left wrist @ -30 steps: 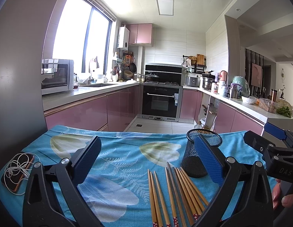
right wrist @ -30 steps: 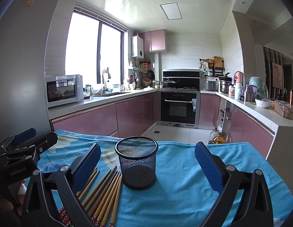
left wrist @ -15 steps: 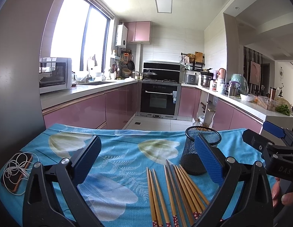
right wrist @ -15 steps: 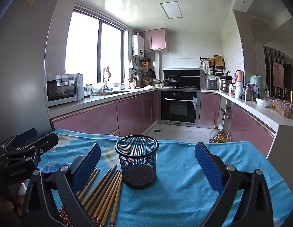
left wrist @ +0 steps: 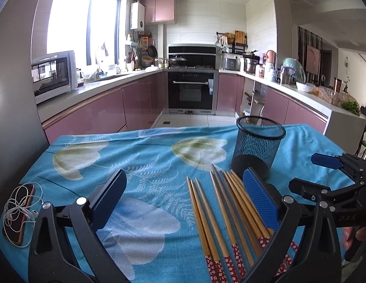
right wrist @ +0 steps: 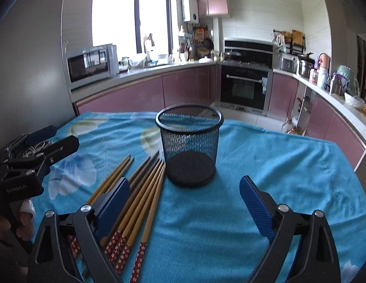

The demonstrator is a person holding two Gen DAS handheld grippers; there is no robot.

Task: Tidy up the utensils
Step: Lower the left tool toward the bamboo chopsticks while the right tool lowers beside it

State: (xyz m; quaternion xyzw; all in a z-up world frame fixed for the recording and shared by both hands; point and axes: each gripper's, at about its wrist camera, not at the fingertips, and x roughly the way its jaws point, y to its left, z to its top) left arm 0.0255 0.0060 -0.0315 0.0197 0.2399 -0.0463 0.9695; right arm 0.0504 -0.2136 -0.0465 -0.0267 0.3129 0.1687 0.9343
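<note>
Right gripper (right wrist: pixel 184 202) released, jaws just narrowing, nothing between, left gripper (left wrist: pixel 183 199) released over chopsticks (left wrist: pixel 220 214), mesh cup (right wrist: pixel 190 147) upright on bench (right wrist: pixel 289 165).

the blue tablecloth (right wrist: pixel 289 165) lies bare to the right of the black mesh cup (right wrist: pixel 190 151), open ground for a pass. left of the cup, a fan of chopsticks (right wrist: pixel 140 195) covers the cloth, their tips just short of its base. further left, bare cloth again (left wrist: pixel 147 165), then a phone with tangled earphones (left wrist: pixel 18 214) blocks the near left edge.
</note>
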